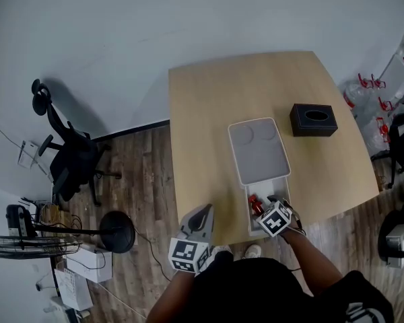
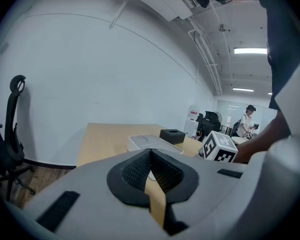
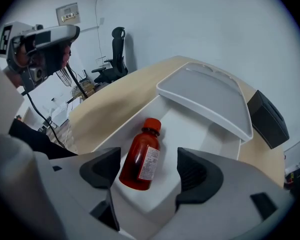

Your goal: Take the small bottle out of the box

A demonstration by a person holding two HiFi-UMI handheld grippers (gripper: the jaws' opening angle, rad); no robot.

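A small red bottle [image 3: 140, 159] with a red cap and a white label lies on its side in the open white box [image 3: 186, 126] near the table's front edge. In the head view the bottle [image 1: 255, 204] shows just left of my right gripper [image 1: 275, 217]. My right gripper [image 3: 149, 169] reaches down into the box with its jaws apart, one on each side of the bottle's lower end, and a gap shows on the right side. The box's lid [image 3: 205, 91] rests across the box's far half. My left gripper [image 1: 202, 214] hangs off the table's front left edge, shut and holding nothing.
A black tissue box [image 1: 313, 120] stands on the wooden table [image 1: 209, 106] to the right of the lid [image 1: 258, 150]. An office chair [image 1: 71, 157] and a floor fan [image 1: 118, 231] stand on the floor at the left. Plastic crates sit at the far right.
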